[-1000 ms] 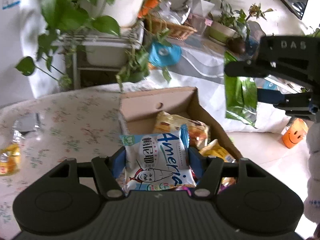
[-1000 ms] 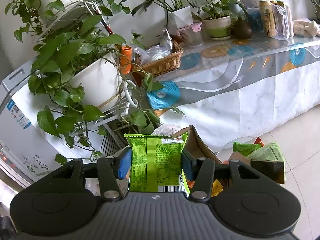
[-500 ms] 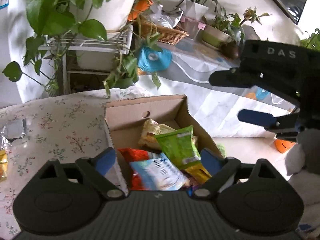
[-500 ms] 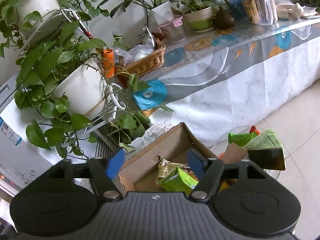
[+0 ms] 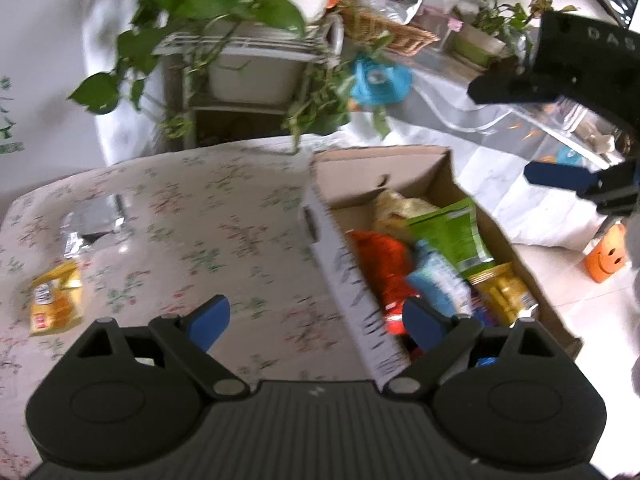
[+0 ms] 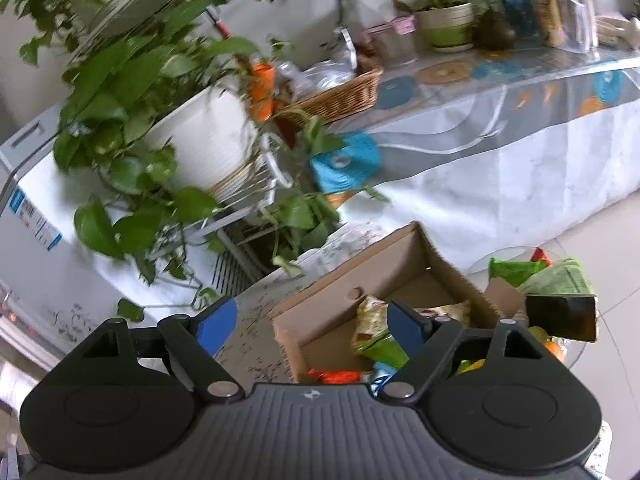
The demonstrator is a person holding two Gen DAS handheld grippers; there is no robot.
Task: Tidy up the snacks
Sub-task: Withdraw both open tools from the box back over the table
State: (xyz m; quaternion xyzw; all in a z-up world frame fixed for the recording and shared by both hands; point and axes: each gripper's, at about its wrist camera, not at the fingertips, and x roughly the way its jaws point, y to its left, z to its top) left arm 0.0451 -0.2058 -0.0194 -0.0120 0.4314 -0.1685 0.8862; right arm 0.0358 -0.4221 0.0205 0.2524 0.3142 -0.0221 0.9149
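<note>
While both tongs stand spread and grasp nothing, the left tongs [image 5: 316, 318] hang over the left wall of the cardboard box [image 5: 348, 276] on the flowered tabletop [image 5: 208, 216]. Inside the box lie a green packet [image 5: 452, 232], an orange-red packet [image 5: 384, 264], a light blue packet [image 5: 438, 280] and a yellow packet [image 5: 504, 290]. Far left on the tabletop rest a silver packet [image 5: 90, 224] and a yellow snack [image 5: 54, 302]. The right tongs [image 6: 310, 324] hover near the box's far end.

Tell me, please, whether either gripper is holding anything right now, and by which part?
Nothing is held. The left gripper and right gripper are both open and empty, near the cardboard box.
</note>
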